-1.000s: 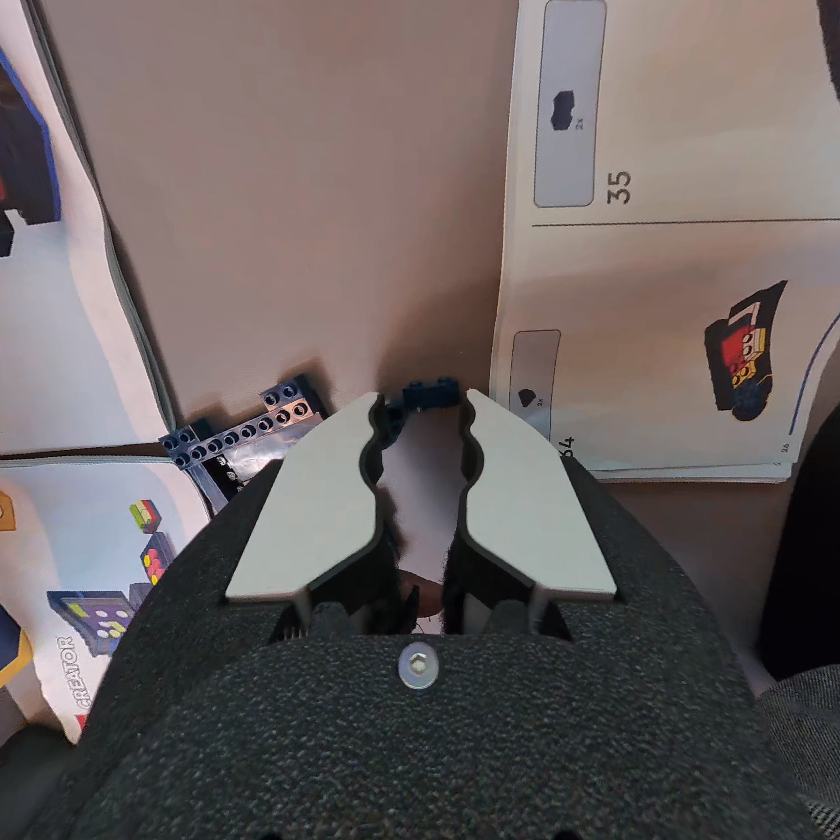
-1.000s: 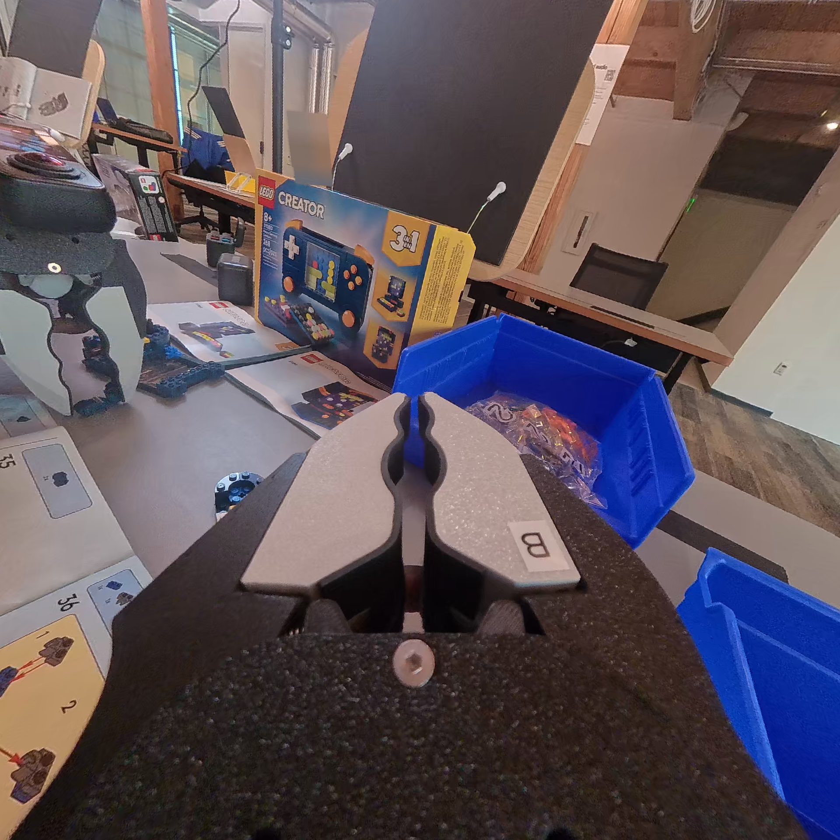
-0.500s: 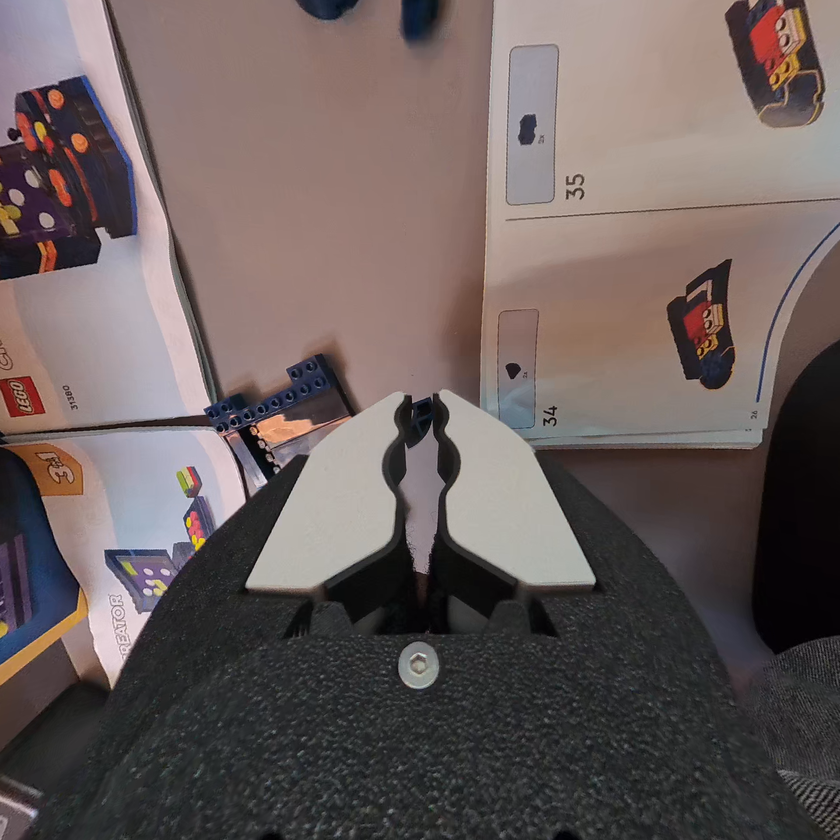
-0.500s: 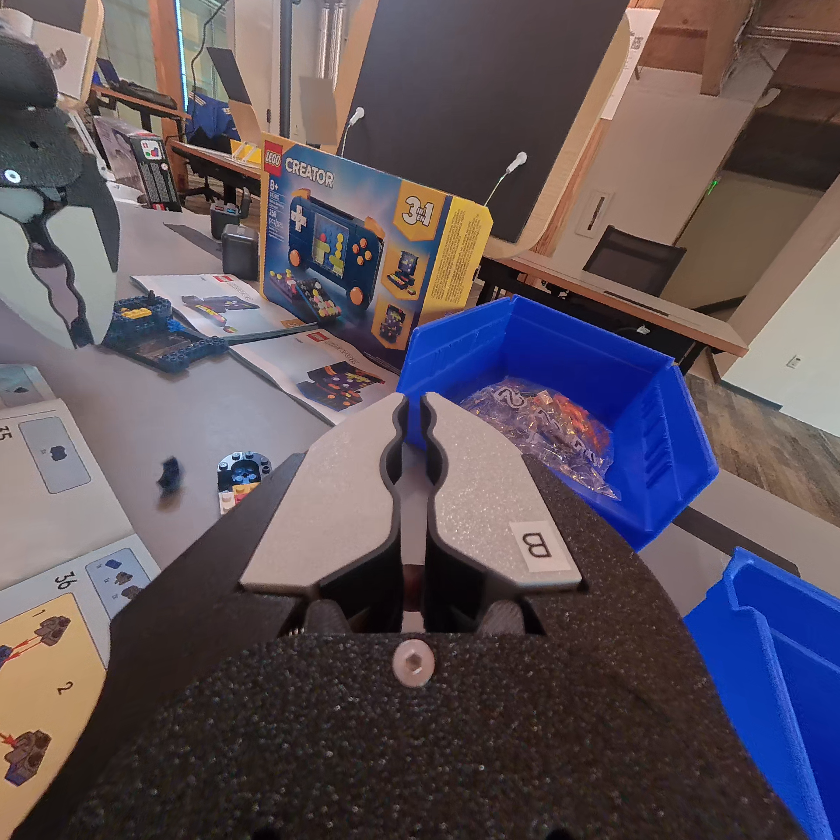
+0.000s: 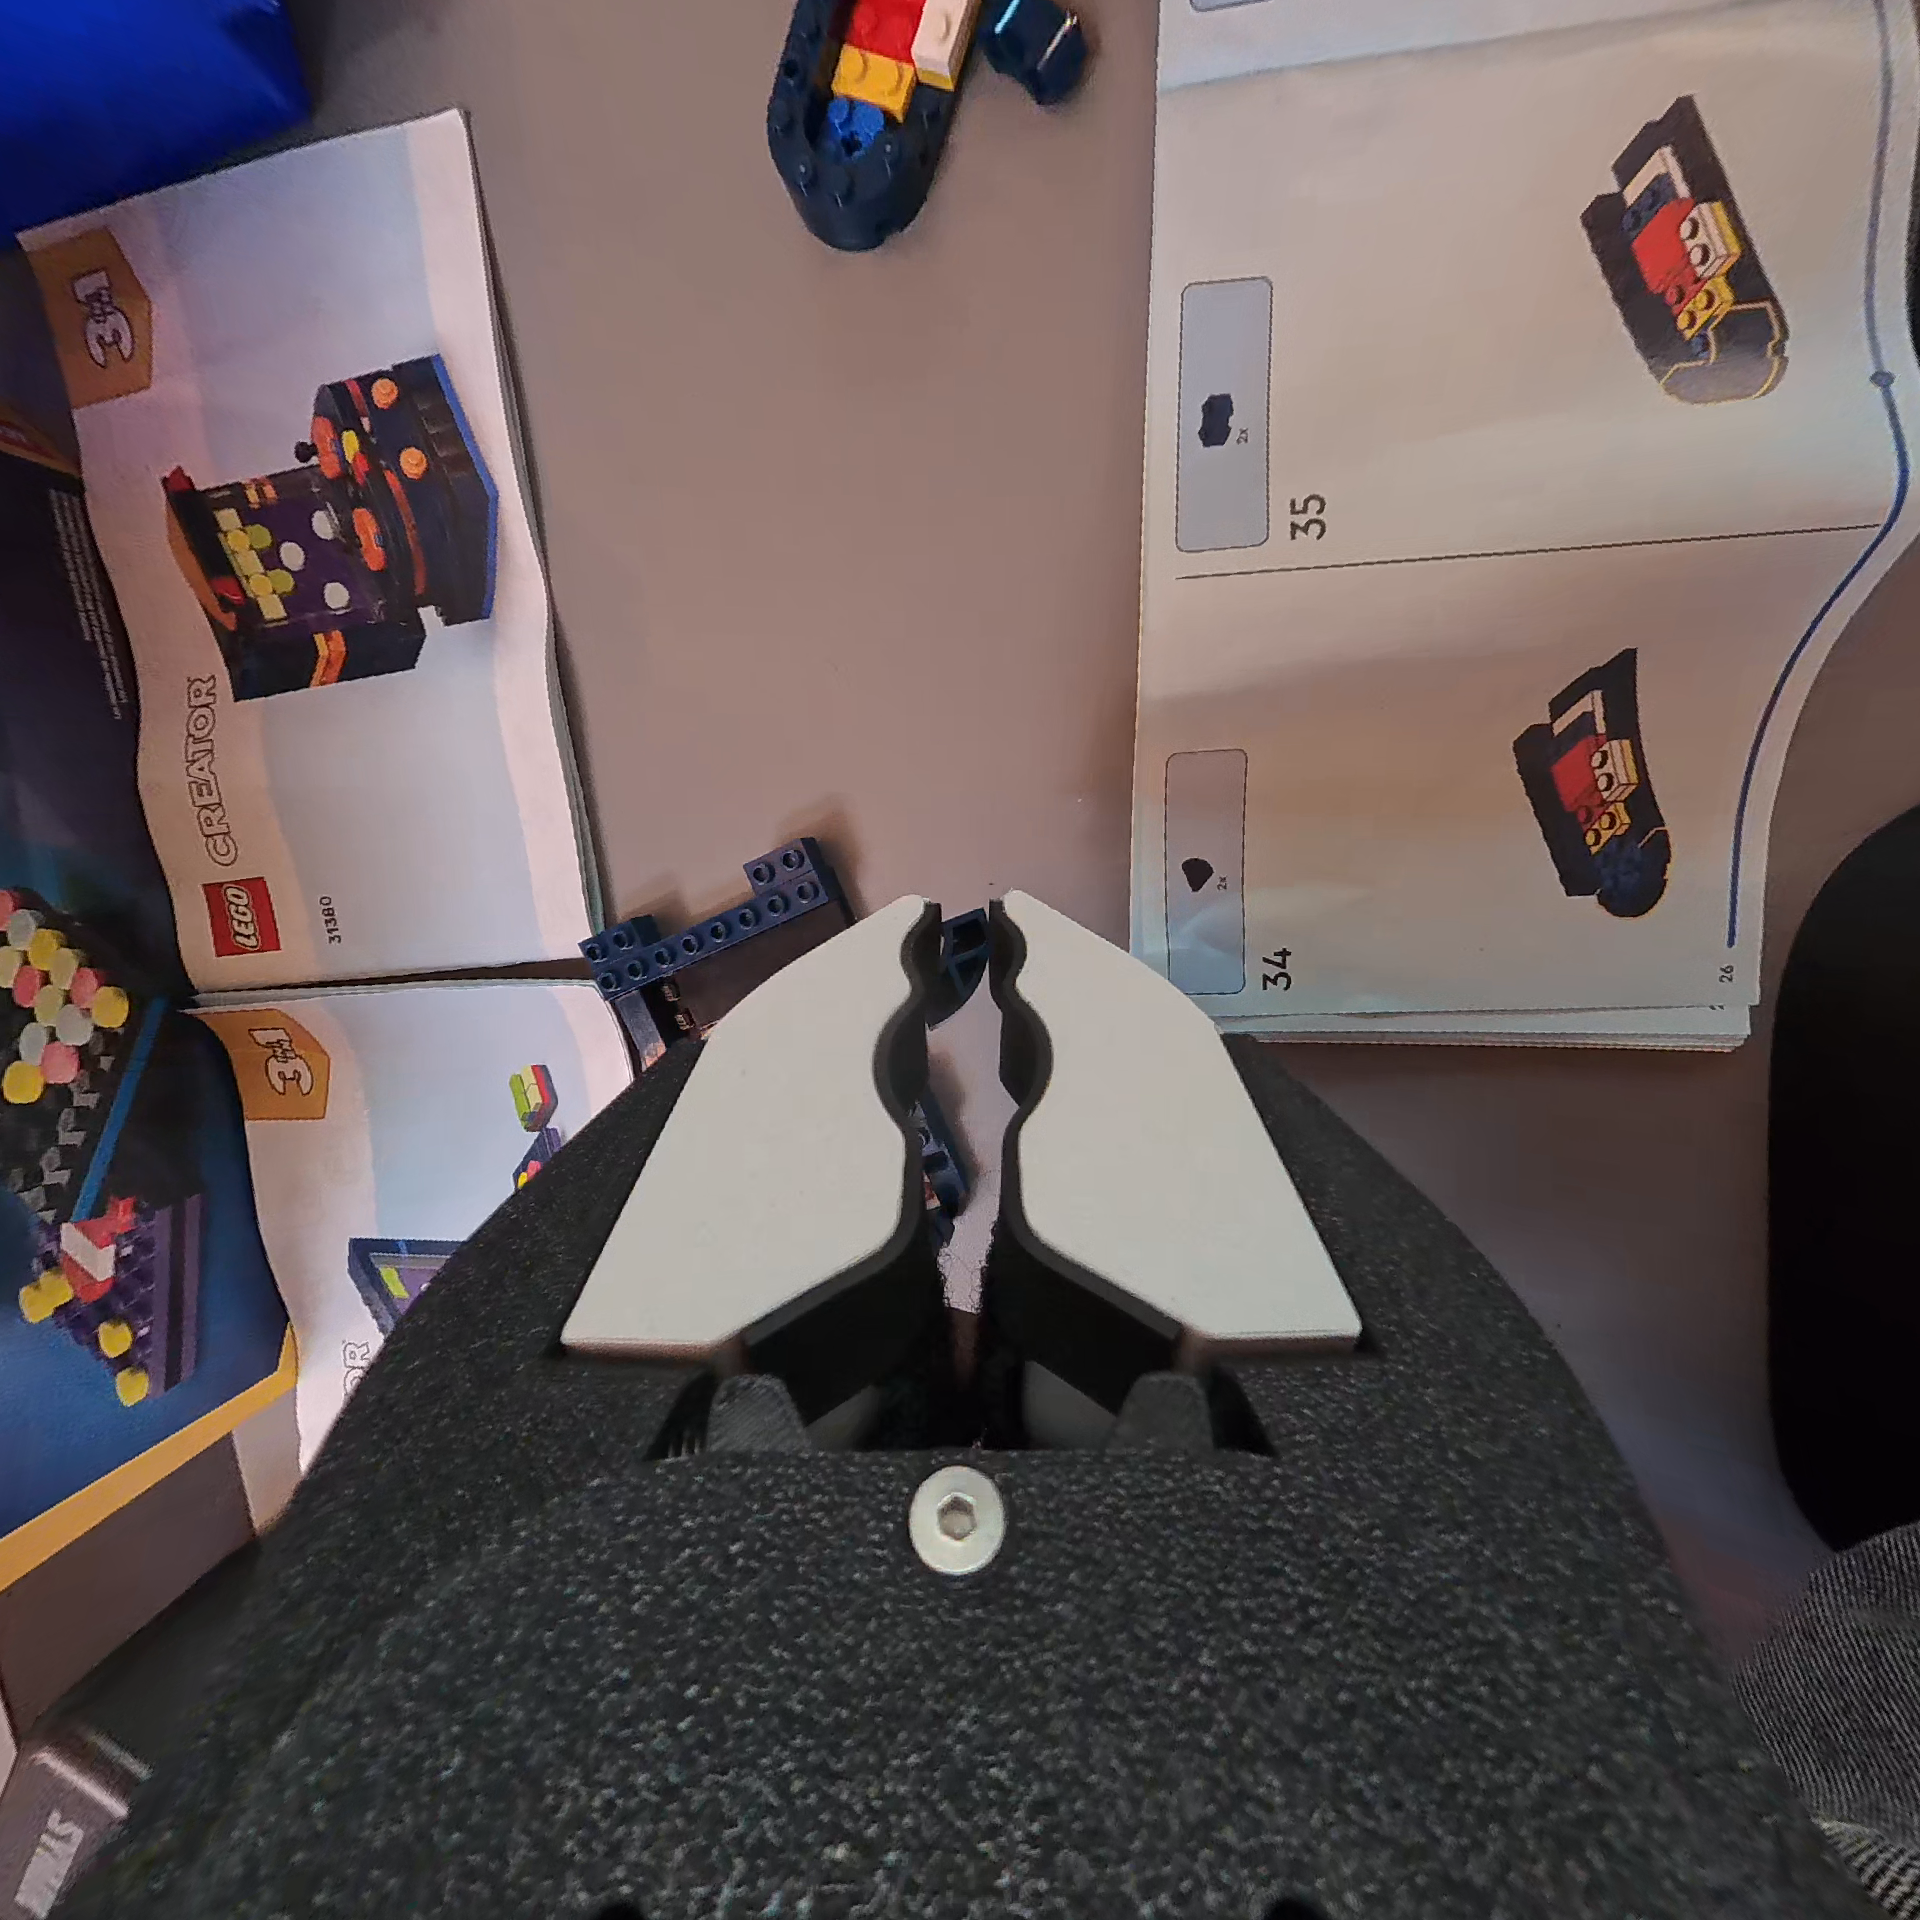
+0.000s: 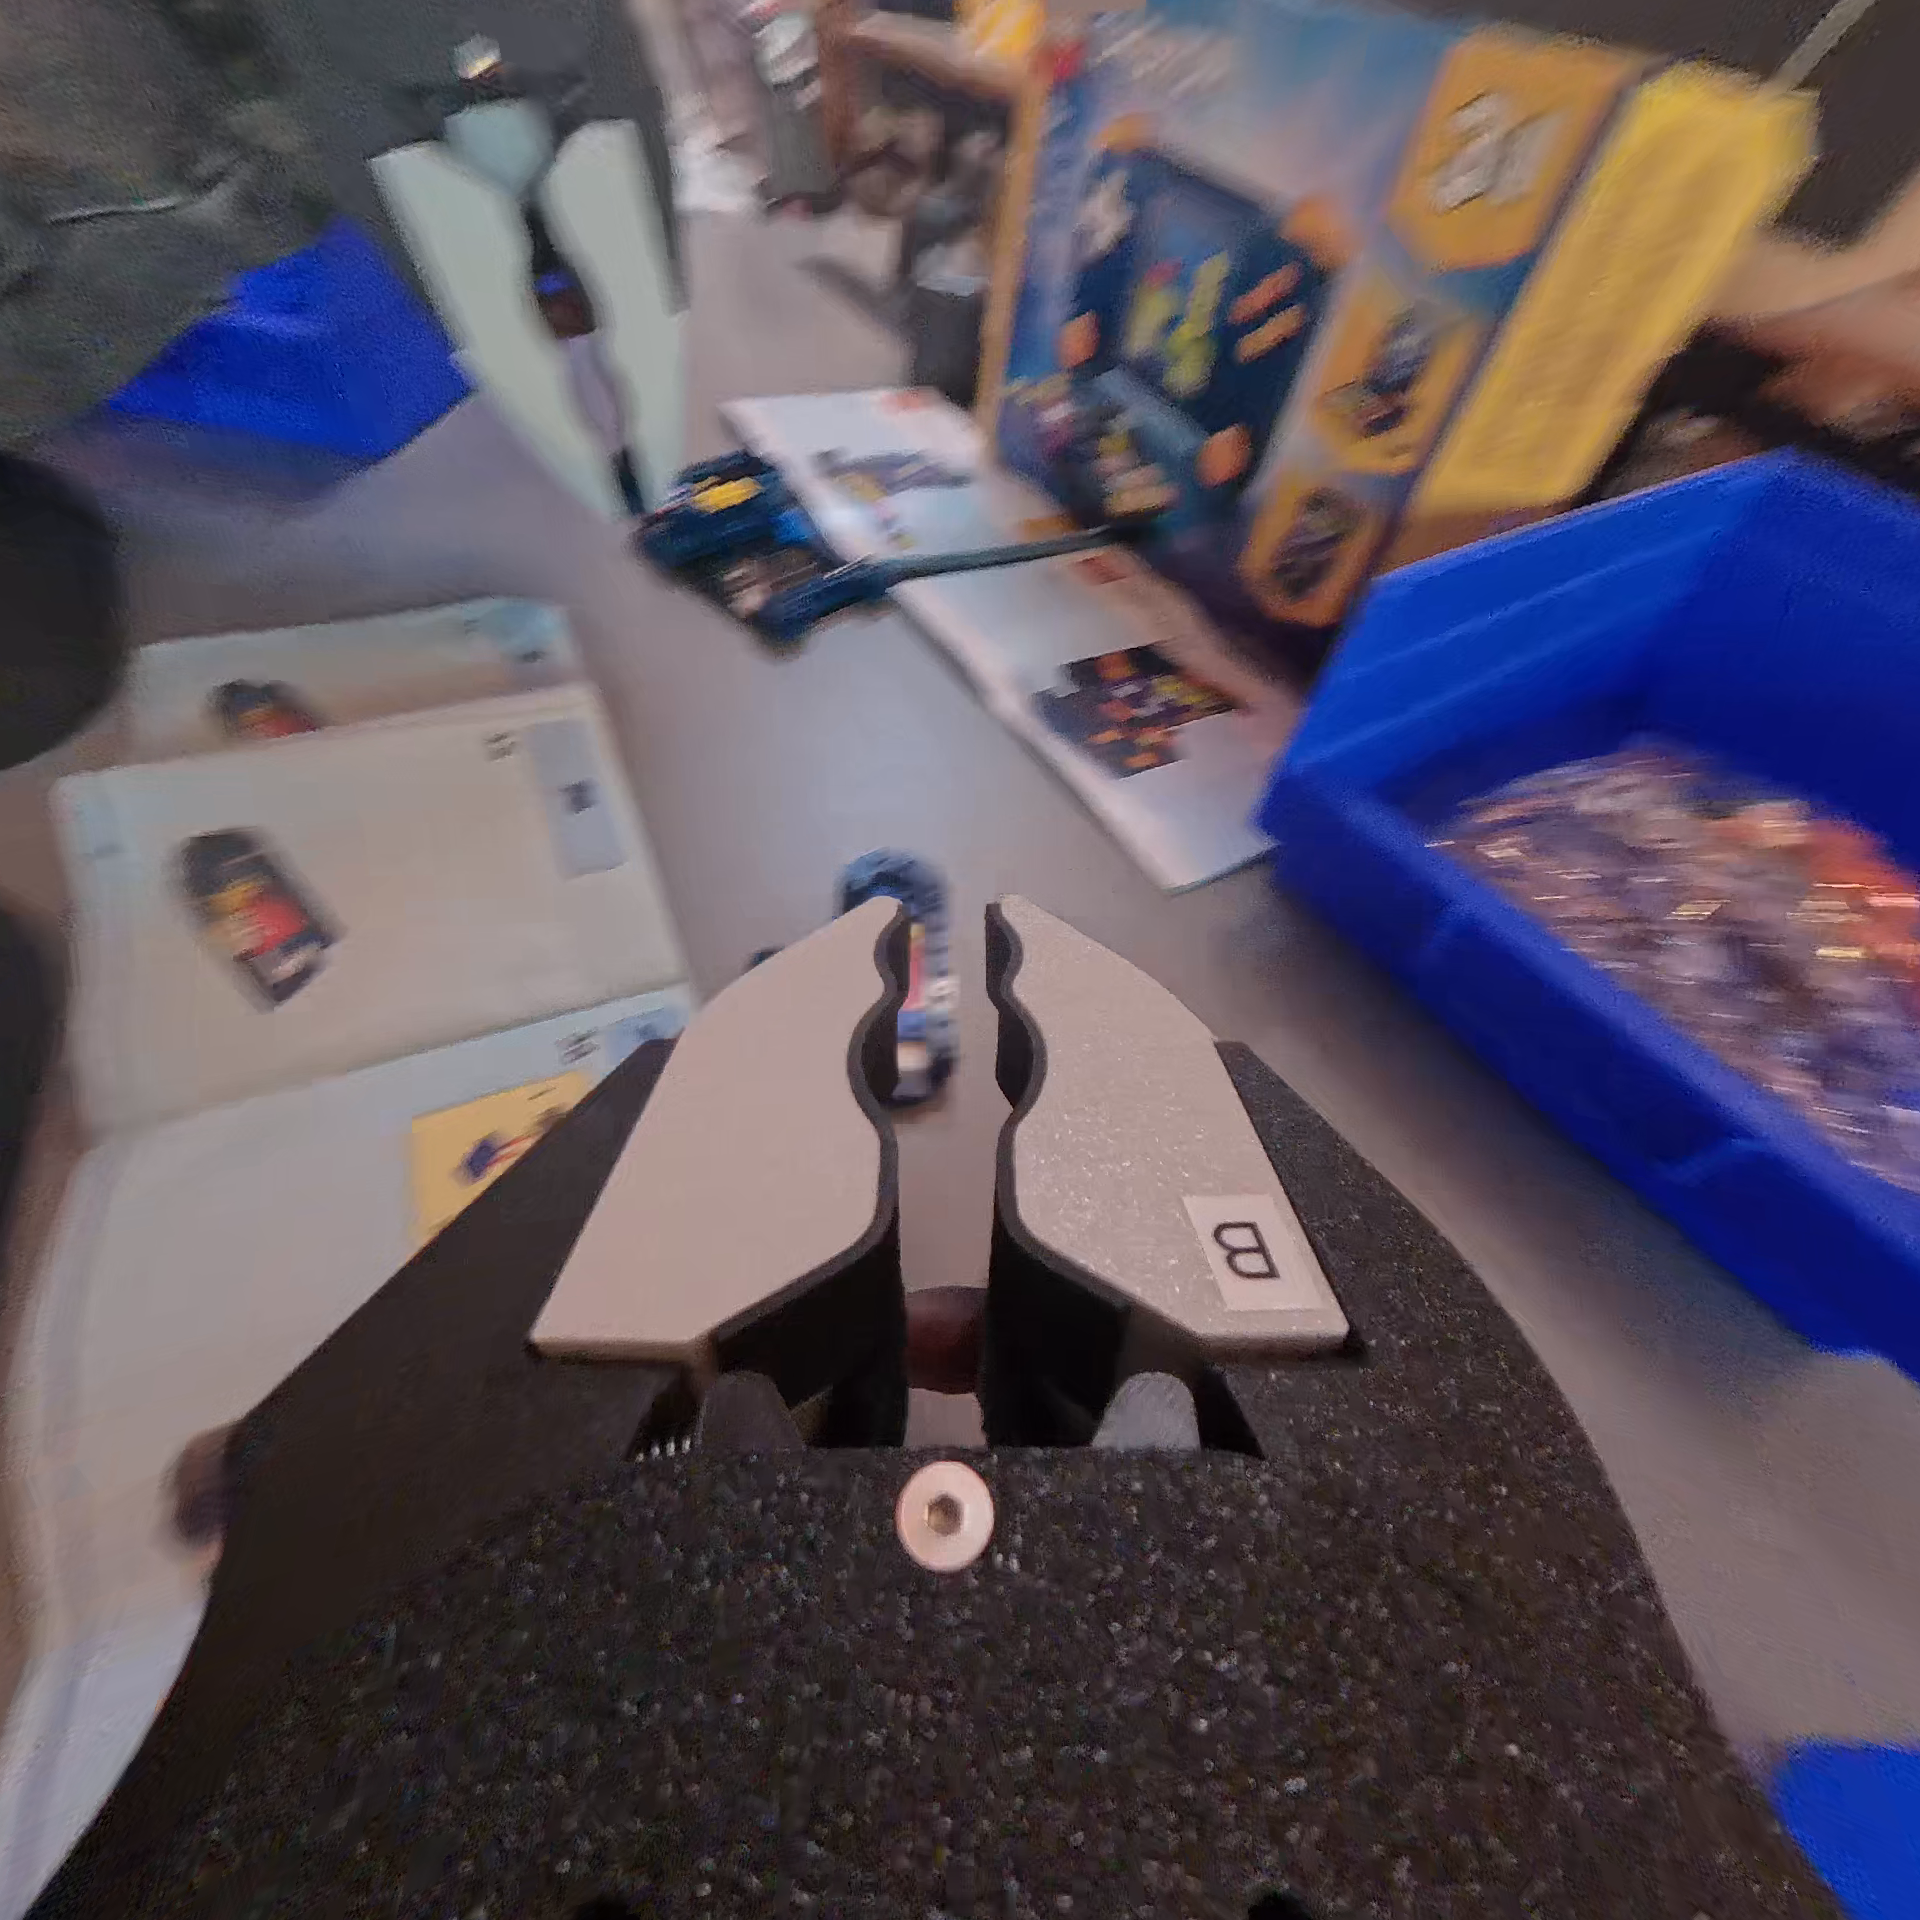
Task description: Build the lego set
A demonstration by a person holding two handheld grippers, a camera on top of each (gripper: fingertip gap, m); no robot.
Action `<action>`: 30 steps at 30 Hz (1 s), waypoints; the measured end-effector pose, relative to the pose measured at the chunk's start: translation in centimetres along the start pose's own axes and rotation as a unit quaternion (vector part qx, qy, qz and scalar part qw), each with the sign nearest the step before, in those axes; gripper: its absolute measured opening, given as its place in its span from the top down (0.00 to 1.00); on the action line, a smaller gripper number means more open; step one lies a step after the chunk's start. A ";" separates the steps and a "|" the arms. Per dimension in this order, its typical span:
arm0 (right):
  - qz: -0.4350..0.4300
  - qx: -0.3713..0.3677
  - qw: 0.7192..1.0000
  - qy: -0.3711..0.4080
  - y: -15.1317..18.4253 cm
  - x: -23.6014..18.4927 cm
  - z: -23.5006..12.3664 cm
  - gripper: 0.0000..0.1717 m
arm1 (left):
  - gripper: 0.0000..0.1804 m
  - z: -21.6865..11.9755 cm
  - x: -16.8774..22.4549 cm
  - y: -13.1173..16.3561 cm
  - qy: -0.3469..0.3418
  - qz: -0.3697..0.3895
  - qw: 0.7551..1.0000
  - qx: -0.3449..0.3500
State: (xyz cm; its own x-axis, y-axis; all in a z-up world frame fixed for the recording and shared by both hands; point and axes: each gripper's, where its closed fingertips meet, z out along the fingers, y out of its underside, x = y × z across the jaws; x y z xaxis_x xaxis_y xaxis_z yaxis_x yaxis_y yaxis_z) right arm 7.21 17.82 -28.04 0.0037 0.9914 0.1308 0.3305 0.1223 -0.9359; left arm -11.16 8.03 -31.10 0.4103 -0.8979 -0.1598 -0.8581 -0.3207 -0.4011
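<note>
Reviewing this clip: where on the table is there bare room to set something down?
The bare table strip runs between the closed booklets and the open instruction booklet. Its ends are crowded: the small brick model at one, the dark blue brick frame by the left gripper at the other.

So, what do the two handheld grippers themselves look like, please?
Both look alike. The left gripper has a black, grainy body, a silver hex screw in the middle, and two flat pale grey jaws with wavy, dark-lined inner edges. The right gripper matches it, and carries a small white sticker with one letter on its right jaw. No cables show.
</note>
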 end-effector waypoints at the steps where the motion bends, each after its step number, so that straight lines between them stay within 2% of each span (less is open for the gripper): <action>1: 0.002 -0.020 0.999 -0.033 0.5 -1.1 0.2 0.91 | 0.95 0.0 -0.1 0.0 -0.002 -0.002 1.000 0.004; 4: -0.012 -0.061 0.996 -0.070 1.3 -3.2 1.7 0.90 | 0.95 0.2 -0.1 0.4 0.002 -0.008 1.000 -0.003; 8: -0.054 -0.125 0.989 -0.060 2.9 -4.4 4.1 0.88 | 0.95 -0.1 0.6 -0.5 0.020 0.006 0.999 0.025; 15: -0.079 -0.175 0.980 -0.048 4.7 -4.8 5.4 0.88 | 0.96 -1.7 -0.4 -2.9 -0.029 0.036 0.994 0.099; 17: -0.098 -0.194 0.976 -0.033 5.3 -4.6 5.8 0.87 | 0.95 -2.1 -0.4 -3.3 -0.033 0.039 0.993 0.111; 19: -0.110 -0.191 0.975 -0.031 5.2 -4.8 6.1 0.92 | 0.95 -2.5 -0.3 -3.7 -0.035 0.039 0.991 0.121; 21: -0.123 -0.192 0.973 -0.027 5.2 -4.8 6.1 0.92 | 0.95 -3.5 -0.3 -3.2 -0.047 0.030 0.993 0.102; 22: -0.126 -0.192 0.973 -0.027 5.2 -4.8 6.1 0.92 | 0.96 -4.5 -0.4 -2.1 -0.065 0.016 0.996 0.062; 24: -0.123 -0.191 0.973 -0.030 5.2 -4.8 6.1 0.92 | 0.95 -8.1 -0.5 2.5 -0.134 -0.048 0.987 -0.078; 26: -0.120 -0.190 0.974 -0.032 5.2 -4.8 6.1 0.92 | 0.95 -13.4 0.5 8.0 -0.218 -0.155 0.943 -0.200; 27: -0.119 -0.189 0.974 -0.033 5.1 -4.8 6.1 0.92 | 0.95 -15.6 1.5 9.9 -0.243 -0.214 0.922 -0.214; 30: -0.117 -0.181 0.976 -0.039 4.7 -5.2 6.2 0.93 | 0.96 -19.2 3.0 13.4 -0.281 -0.330 0.885 -0.170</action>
State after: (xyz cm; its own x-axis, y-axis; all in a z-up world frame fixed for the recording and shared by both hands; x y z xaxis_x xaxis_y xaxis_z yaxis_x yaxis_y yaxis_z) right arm 2.86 13.55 -35.15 -0.1790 0.9408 0.2878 0.6248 0.3347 -0.7054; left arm -27.31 -4.77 -19.65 0.8642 -0.2199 -0.4526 -0.3780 -0.8774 -0.2955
